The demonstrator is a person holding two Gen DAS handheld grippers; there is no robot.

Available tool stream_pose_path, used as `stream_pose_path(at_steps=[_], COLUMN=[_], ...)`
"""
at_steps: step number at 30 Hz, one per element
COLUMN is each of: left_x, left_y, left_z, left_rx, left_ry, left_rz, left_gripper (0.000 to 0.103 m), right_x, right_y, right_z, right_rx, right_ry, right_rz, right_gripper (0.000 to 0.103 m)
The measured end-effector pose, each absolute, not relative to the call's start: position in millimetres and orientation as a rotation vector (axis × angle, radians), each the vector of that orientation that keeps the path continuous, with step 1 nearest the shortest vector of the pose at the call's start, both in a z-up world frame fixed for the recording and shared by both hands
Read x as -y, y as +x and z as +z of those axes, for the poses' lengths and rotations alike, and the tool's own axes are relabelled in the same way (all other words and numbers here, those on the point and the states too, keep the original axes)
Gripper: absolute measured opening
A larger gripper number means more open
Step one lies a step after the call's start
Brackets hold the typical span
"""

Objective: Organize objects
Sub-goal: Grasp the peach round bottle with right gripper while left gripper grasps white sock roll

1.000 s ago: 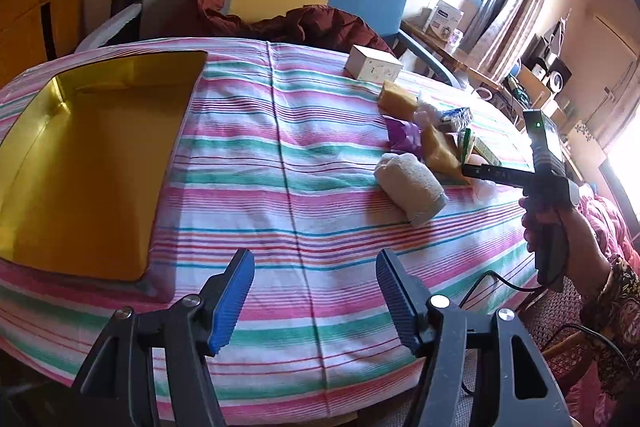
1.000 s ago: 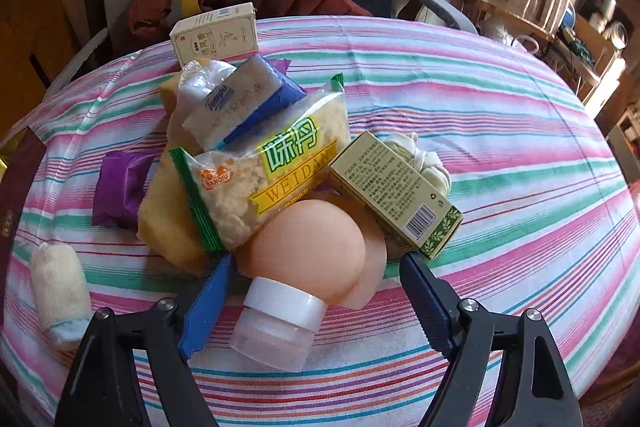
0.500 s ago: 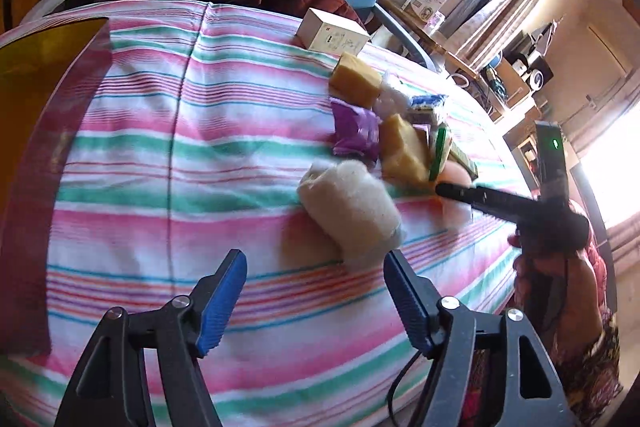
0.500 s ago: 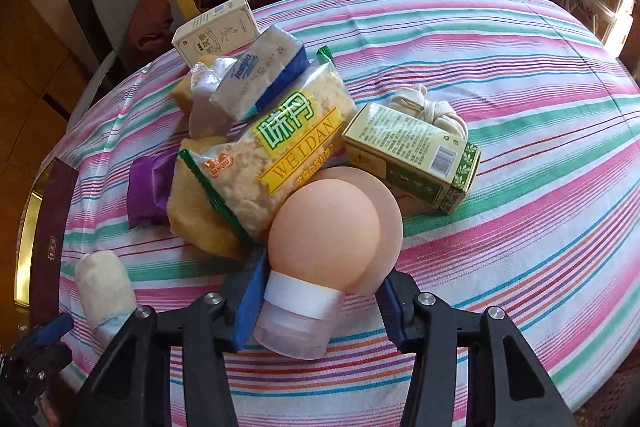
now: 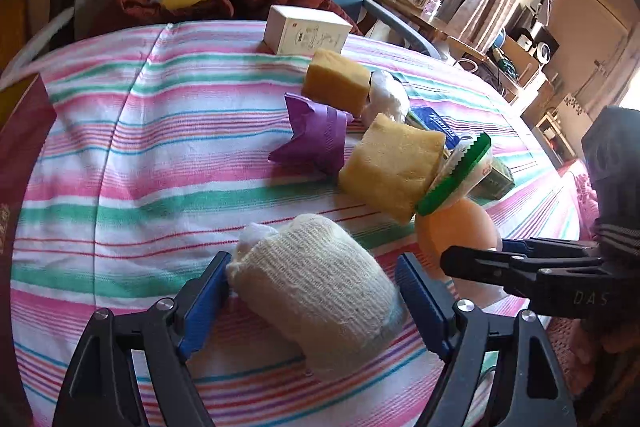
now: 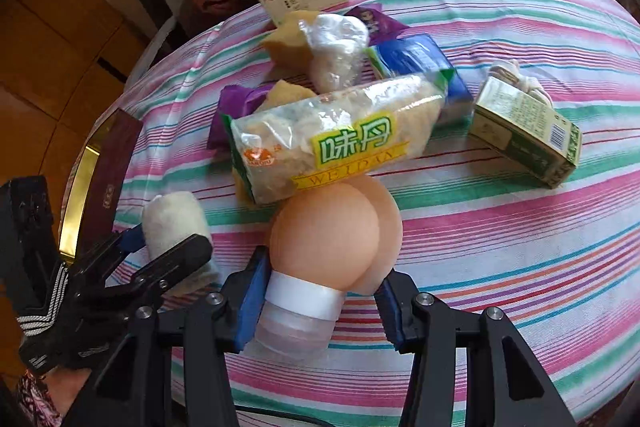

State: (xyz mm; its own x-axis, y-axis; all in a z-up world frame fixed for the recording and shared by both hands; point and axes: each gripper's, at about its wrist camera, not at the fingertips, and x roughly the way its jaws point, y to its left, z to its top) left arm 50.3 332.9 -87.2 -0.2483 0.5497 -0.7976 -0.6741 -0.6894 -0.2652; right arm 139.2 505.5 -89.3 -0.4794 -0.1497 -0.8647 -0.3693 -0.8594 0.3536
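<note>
A rolled white cloth (image 5: 320, 299) lies on the striped tablecloth (image 5: 160, 155). My left gripper (image 5: 314, 295) straddles it; its jaws are opening and the roll sits loose between them. In the right wrist view, my right gripper (image 6: 320, 305) is shut on a peach squeeze bottle (image 6: 328, 227) at its white collar, cap end toward the camera. The bottle's round end touches a Weidan snack packet (image 6: 332, 143). The left wrist view shows the same bottle (image 5: 456, 227) just right of the roll.
Piled behind are two yellow sponges (image 5: 392, 167), a purple packet (image 5: 316, 135), a blue tissue pack (image 6: 416, 67), a green carton (image 6: 524, 131) and a white box (image 5: 308, 35). A gold-lined box (image 6: 108, 179) lies at the table's left. A chair stands behind the table.
My left gripper swept right from the gold-lined box to the cloth roll, spreading its jaws around it. My right gripper closed on the peach bottle and tilted it.
</note>
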Motion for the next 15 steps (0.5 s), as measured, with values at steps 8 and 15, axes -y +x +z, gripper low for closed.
stream_pose_path(at_steps=[8, 15], left_x=[-307, -281], left_y=[51, 58], left_z=[-87, -86], left_rx=[-0.059, -0.048], left_ry=[-1.178, -1.142], left_rz=[1.962, 1.965], left_gripper=[0.075, 0.074], right_x=[-498, -481], right_y=[130, 126], right_z=[-92, -95], right_rx=[-0.835, -0.788], right_ry=[-1.552, -1.580], right_rz=[2.545, 2.608], right_gripper=[0.050, 0.050])
